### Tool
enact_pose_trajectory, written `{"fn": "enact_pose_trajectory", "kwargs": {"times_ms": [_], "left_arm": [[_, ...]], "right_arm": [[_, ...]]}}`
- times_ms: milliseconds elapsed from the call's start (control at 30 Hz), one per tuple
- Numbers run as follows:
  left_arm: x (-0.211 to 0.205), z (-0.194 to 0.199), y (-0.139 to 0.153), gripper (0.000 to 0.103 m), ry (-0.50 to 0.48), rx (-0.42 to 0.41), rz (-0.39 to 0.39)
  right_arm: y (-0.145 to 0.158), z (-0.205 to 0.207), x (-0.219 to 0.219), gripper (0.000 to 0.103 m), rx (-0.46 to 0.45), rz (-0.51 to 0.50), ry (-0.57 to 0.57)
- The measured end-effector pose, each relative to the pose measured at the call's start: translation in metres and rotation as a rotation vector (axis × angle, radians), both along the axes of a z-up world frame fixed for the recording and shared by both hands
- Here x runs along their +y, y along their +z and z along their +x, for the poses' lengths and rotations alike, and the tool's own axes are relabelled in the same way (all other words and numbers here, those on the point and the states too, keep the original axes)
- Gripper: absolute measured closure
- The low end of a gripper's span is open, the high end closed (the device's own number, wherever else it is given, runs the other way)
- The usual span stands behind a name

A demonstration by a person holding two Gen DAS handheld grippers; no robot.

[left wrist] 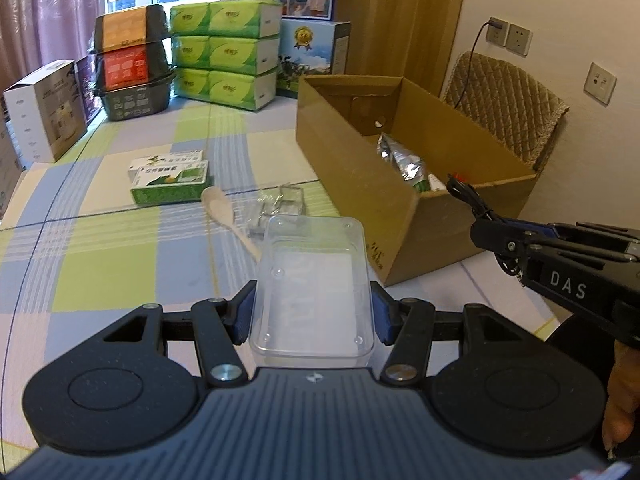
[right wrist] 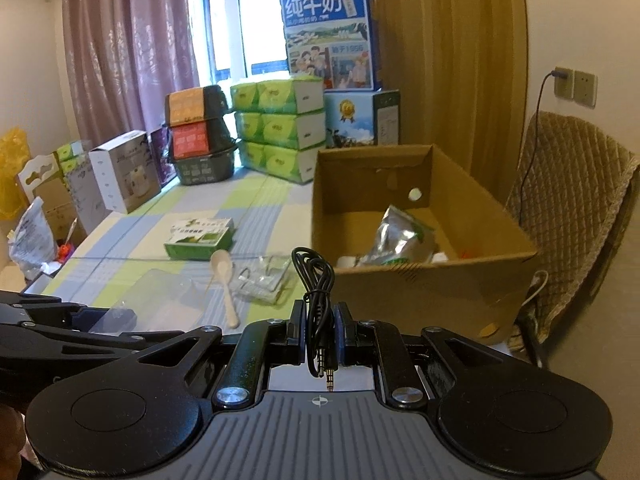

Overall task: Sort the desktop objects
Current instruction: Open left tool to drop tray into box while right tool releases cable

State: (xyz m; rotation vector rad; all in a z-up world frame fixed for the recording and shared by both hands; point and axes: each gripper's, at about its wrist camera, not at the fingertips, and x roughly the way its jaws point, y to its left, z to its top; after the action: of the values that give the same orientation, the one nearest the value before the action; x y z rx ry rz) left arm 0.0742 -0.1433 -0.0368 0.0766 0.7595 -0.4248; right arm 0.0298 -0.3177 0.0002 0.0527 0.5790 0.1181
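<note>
1. The left gripper (left wrist: 312, 312) clamps a clear plastic container (left wrist: 312, 280) by its two long sides, blue pads pressed to its walls; whether the container rests on the table or is lifted above its near edge cannot be told

2. The right gripper (right wrist: 320, 332) is pinched narrow on a coiled black audio cable (right wrist: 316, 280), its loops rising above the fingers and its gold-tipped plugs hanging toward the camera; in the left wrist view the same gripper (left wrist: 480, 228) reaches in from the right, just short of the cardboard box's near corner

3. Beyond the container, a pale wooden spoon (left wrist: 228, 212) lies on the checked tablecloth (left wrist: 100, 260), bowl away from the camera, with a crumpled clear plastic package (left wrist: 280, 204) just beside it to the right

4. Farther toward the middle of the table, two green-and-white cartons (left wrist: 170, 180) lie stacked one on the other

5. An open cardboard box (left wrist: 360, 184) occupies the table's right side, holding a silver foil pouch (left wrist: 398, 158) and other small items too hidden to identify

6. Along the table's far edge stand stacked green tissue packs (left wrist: 226, 54), black bowl-shaped containers (left wrist: 132, 60) with orange and red labels, a white product box (left wrist: 44, 116) and blue milk cartons (right wrist: 332, 36)

7. A chair with a quilted cover (left wrist: 508, 104) stands behind the box, against the wall
</note>
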Motion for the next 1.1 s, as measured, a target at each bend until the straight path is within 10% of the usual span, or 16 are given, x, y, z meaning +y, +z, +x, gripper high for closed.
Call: {"fn": "enact_pose_trajectory", "kwargs": {"times_ms": [1100], "left_arm": [[-0.146,0.123,0.027,0.046,-0.140,-0.040,-0.074]], "right_arm": [[0.023,0.122,-0.127,0.092,-0.034,-0.008,-0.142]]}}
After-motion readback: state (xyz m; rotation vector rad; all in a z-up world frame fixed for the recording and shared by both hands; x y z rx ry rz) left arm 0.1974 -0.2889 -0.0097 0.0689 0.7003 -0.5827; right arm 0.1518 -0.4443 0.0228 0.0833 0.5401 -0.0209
